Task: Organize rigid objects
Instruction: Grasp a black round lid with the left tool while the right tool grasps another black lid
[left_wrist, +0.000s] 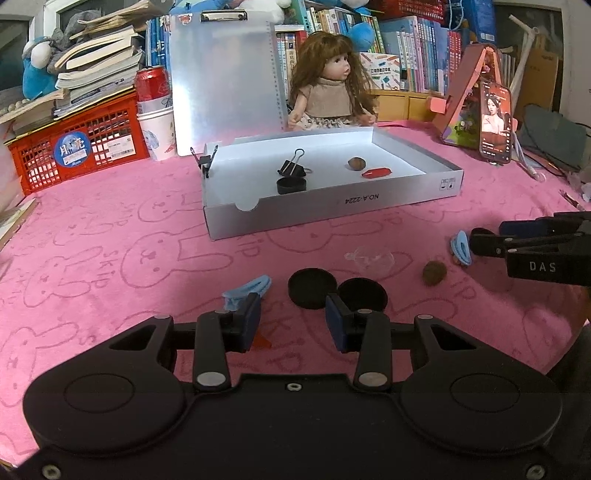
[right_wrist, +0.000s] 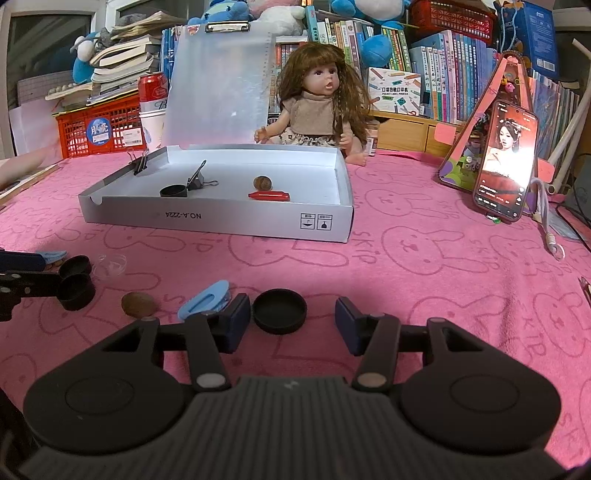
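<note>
My right gripper is open, low over the pink cloth. A black round cap lies between its fingertips, near the left pad and apart from the right one. A blue clip and a walnut lie to its left. My left gripper is open and empty. Two black caps lie just beyond its tips and another blue clip is by its left finger. The grey box holds a binder clip, a black cap, a walnut and a red piece.
A clear glass dish lies between the two grippers. Behind the box sit a doll and a clipboard. A phone leans on a stand at the right. A red crate, a can and paper cups stand at the left.
</note>
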